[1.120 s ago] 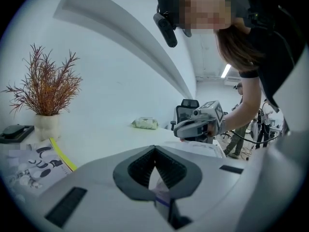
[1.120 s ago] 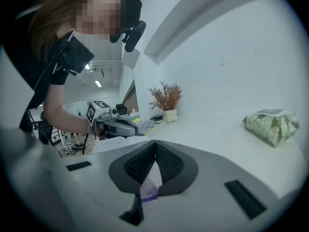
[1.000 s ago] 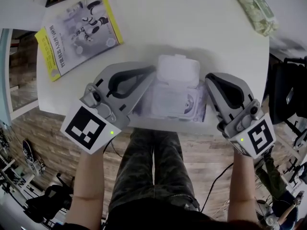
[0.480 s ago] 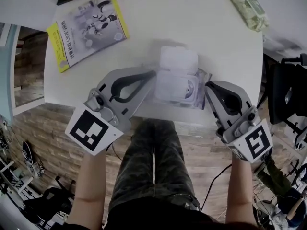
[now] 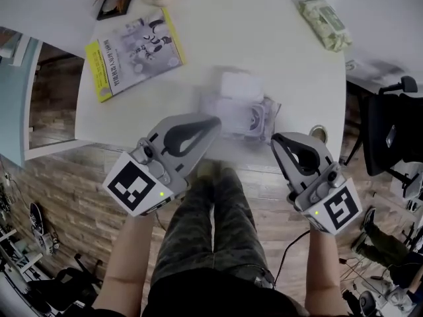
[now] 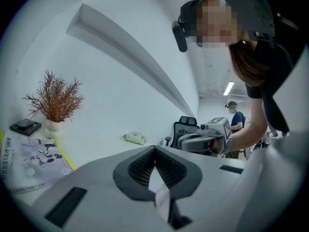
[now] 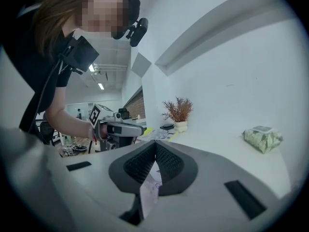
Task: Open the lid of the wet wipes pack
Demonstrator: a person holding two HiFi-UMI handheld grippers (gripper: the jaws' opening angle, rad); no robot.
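The wet wipes pack [image 5: 246, 114] is blurred and hangs between my two grippers above the white table [image 5: 264, 38]. Its white lid [image 5: 239, 84] stands flipped open on the far side. My left gripper [image 5: 213, 122] is shut on the pack's left edge, and a thin strip of wrapper [image 6: 161, 199] shows between its jaws in the left gripper view. My right gripper [image 5: 277, 140] is shut on the right edge, with printed wrapper film [image 7: 152, 185] pinched between its jaws in the right gripper view. The two grippers face each other across the pack.
A yellow-edged booklet [image 5: 135, 51] lies at the table's far left, beside a dark block [image 5: 114, 2] and a dried plant [image 6: 54, 100]. A green wipes pack [image 5: 324, 22] lies far right. A black office chair [image 5: 390, 131] stands right of the table.
Both grippers have risen, still shut on the pack's two ends, and the pack has come up with them. The lid stays open.
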